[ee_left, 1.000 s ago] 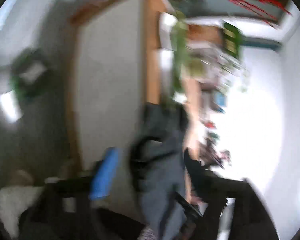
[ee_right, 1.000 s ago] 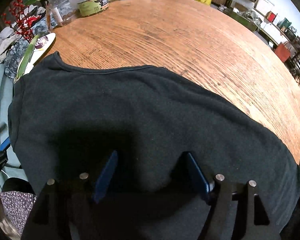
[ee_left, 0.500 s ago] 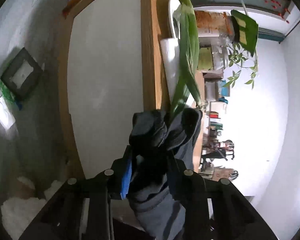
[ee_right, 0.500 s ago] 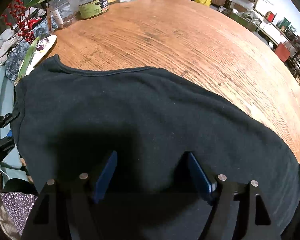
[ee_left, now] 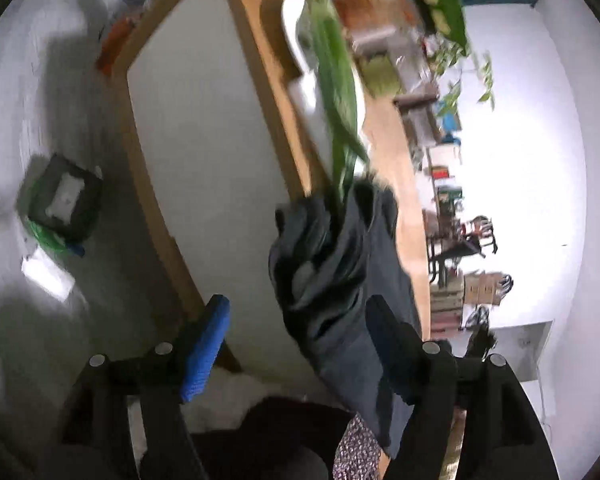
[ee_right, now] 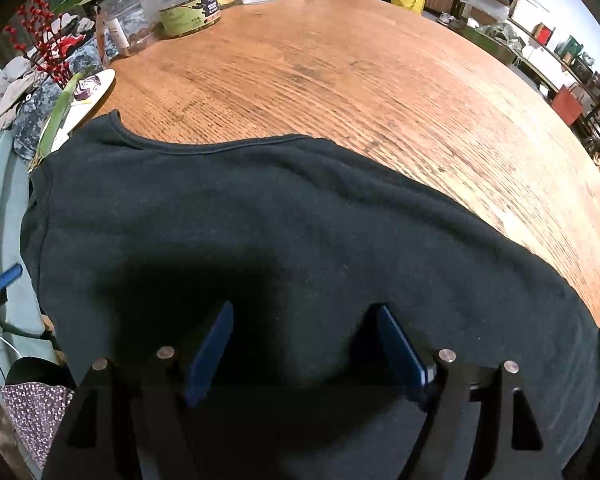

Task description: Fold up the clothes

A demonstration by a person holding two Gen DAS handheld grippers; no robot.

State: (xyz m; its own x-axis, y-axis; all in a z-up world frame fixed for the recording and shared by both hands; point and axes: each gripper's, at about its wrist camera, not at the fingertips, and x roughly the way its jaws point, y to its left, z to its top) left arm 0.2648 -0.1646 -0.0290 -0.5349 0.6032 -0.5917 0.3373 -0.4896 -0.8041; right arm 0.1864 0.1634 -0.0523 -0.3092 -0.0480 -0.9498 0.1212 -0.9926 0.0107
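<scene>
**Dark shirt spread on the table, both of your grippers released**

Your right gripper point(ee_right: 304, 344) sits low over the black shirt point(ee_right: 284, 220), its blue-padded fingers point(ee_right: 400, 348) spread wide with nothing between them; whether the pads touch the fabric you cannot tell from this view. The shirt lies flat across the near part of the round wooden table point(ee_right: 360, 68), its neckline hem curving toward the far side and its left edge draping off the rim.

Your left gripper point(ee_left: 300, 332) is turned sideways off that edge of the table point(ee_left: 268, 92), with its jaws apart. The bunched, hanging part of the shirt point(ee_left: 332, 264) falls just ahead of the gap, close against the right-hand finger point(ee_left: 392, 340); the blue pad of the other finger point(ee_left: 206, 344) stands clear of the cloth. This view is somewhat blurred.

On the table's far left stand clear jars point(ee_right: 188, 4) and a white plate point(ee_right: 88, 96), with a long green leaf point(ee_left: 340, 92) lying over the plate toward the shirt's corner
</scene>
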